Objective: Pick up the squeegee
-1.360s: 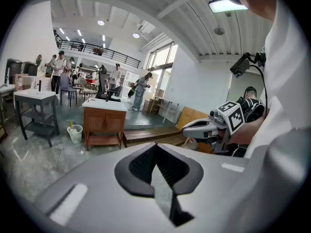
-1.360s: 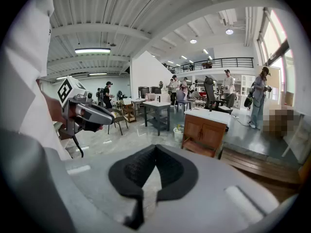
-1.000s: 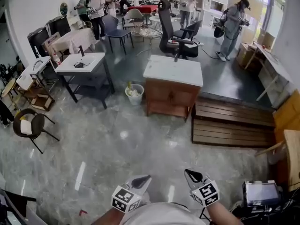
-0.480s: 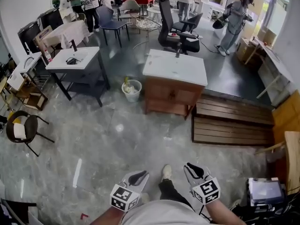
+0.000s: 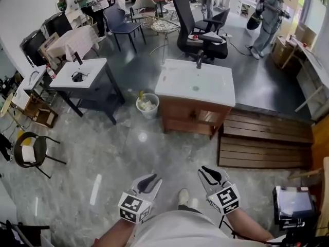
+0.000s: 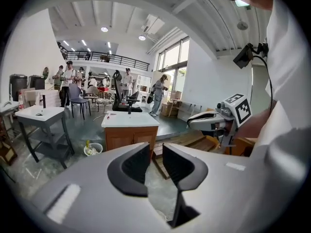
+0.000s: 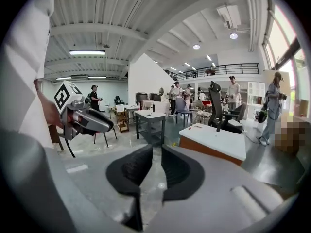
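Note:
I cannot make out a squeegee in any view. My left gripper [image 5: 149, 179] [image 6: 154, 152] is held low in front of the body over the marble floor. Its jaws are opening, with a narrow gap and nothing between them. My right gripper [image 5: 206, 172] [image 7: 156, 154] hangs beside it at the same height. Its jaws stand slightly apart and hold nothing. Each gripper shows in the other's view: the right gripper [image 6: 210, 122] and the left gripper [image 7: 91, 122]. Ahead stands a wooden sink cabinet [image 5: 191, 115] with a white top and a dark faucet [image 5: 199, 60].
A small bin [image 5: 147, 105] stands left of the cabinet, with a white desk [image 5: 92, 66] further left. Wooden pallets [image 5: 262, 140] lie to the right. Behind are an office chair [image 5: 198, 35], more chairs, and several people. A round stool [image 5: 31, 151] stands at the left.
The view has advanced across the floor toward the sink cabinet, which is now nearer. Both grippers stay low in front of the body. A shoe has come into view between them.

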A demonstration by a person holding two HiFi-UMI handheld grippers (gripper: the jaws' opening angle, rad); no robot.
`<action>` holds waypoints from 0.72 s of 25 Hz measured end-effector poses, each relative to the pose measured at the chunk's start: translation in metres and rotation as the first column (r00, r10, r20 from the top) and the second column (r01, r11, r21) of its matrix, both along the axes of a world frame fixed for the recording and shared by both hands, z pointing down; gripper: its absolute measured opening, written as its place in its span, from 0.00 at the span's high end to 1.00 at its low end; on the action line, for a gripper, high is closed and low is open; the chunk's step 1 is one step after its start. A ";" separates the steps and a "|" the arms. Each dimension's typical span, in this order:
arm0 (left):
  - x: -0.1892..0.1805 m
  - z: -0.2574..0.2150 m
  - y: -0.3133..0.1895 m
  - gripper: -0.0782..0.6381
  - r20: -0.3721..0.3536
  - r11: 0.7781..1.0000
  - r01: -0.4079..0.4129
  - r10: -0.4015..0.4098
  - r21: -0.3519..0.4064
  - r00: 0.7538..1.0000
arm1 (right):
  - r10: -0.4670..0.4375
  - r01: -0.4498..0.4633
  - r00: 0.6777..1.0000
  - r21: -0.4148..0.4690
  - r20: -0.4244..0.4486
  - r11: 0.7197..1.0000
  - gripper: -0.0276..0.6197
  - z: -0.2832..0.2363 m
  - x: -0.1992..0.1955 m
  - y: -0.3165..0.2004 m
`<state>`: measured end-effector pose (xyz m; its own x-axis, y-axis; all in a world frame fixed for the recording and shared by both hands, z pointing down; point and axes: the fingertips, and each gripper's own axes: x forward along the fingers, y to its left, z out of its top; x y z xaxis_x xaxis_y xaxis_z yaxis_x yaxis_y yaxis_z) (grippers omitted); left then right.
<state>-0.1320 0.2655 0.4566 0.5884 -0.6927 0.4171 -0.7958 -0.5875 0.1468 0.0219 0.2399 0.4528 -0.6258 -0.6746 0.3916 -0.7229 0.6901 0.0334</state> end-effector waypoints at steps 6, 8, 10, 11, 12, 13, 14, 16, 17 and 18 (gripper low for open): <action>0.037 -0.005 -0.100 0.76 -0.006 0.999 0.047 -0.047 0.026 0.999 | 0.021 -0.021 1.000 -0.021 -0.012 1.000 0.89 0.015 0.044 -0.092; 0.039 0.000 -0.123 0.76 0.002 0.998 0.054 -0.054 0.015 0.999 | 0.028 -0.028 1.000 -0.037 -0.010 0.999 0.89 0.021 0.049 -0.109; 0.038 0.005 -0.149 0.76 0.010 0.998 0.061 -0.061 0.001 0.998 | 0.030 -0.030 1.000 -0.054 -0.008 0.998 0.89 0.028 0.052 -0.130; 0.037 0.007 -0.162 0.76 0.013 0.998 0.066 -0.066 -0.004 0.998 | 0.033 -0.033 0.999 -0.063 -0.008 0.997 0.89 0.032 0.053 -0.141; 0.035 0.010 -0.177 0.76 0.016 0.997 0.072 -0.072 -0.007 0.997 | 0.037 -0.038 0.999 -0.070 -0.009 0.997 0.89 0.035 0.055 -0.152; 0.033 0.012 -0.192 0.75 0.017 0.997 0.079 -0.079 -0.006 0.997 | 0.043 -0.044 0.999 -0.073 -0.013 0.996 0.89 0.037 0.056 -0.163; 0.031 0.015 -0.209 0.75 0.014 0.996 0.084 -0.084 -0.004 0.996 | 0.050 -0.051 0.999 -0.074 -0.020 0.996 0.89 0.040 0.058 -0.175; 0.027 0.023 -0.246 0.75 0.001 0.997 0.083 -0.083 -0.002 0.997 | 0.071 -0.074 0.997 -0.077 -0.041 0.994 0.89 0.045 0.061 -0.201; 0.026 0.026 -0.265 0.74 -0.005 0.997 0.078 -0.078 -0.001 0.997 | 0.087 -0.091 0.995 -0.082 -0.050 0.992 0.89 0.048 0.062 -0.214; 0.026 0.028 -0.285 0.73 -0.007 0.998 0.070 -0.070 0.003 0.998 | 0.105 -0.110 0.993 -0.088 -0.056 0.990 0.89 0.048 0.064 -0.227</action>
